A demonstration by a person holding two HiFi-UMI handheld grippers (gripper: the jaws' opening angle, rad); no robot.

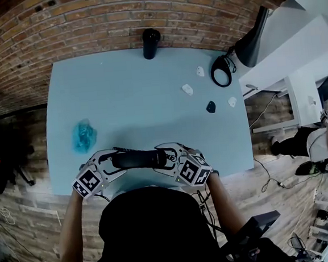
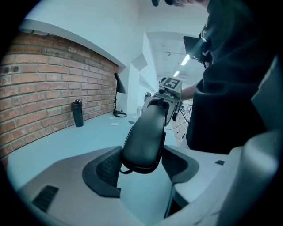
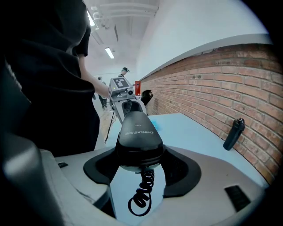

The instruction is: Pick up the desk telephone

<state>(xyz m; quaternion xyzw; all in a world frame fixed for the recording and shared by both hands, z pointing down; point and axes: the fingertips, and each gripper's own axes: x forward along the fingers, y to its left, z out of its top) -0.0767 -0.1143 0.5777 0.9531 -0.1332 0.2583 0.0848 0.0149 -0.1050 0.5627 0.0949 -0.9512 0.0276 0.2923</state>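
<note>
**Handset carried between 2 grippers**

The left gripper [image 1: 113,161] and right gripper [image 1: 166,157] each clamp 1 end of the black telephone handset [image 1: 138,159], which spans the gap between them. Gripping both ends likely keeps it level and steady over the blue table [image 1: 138,95]. Its coiled cord [image 3: 141,194] dangles beneath the right gripper's jaws.
</note>
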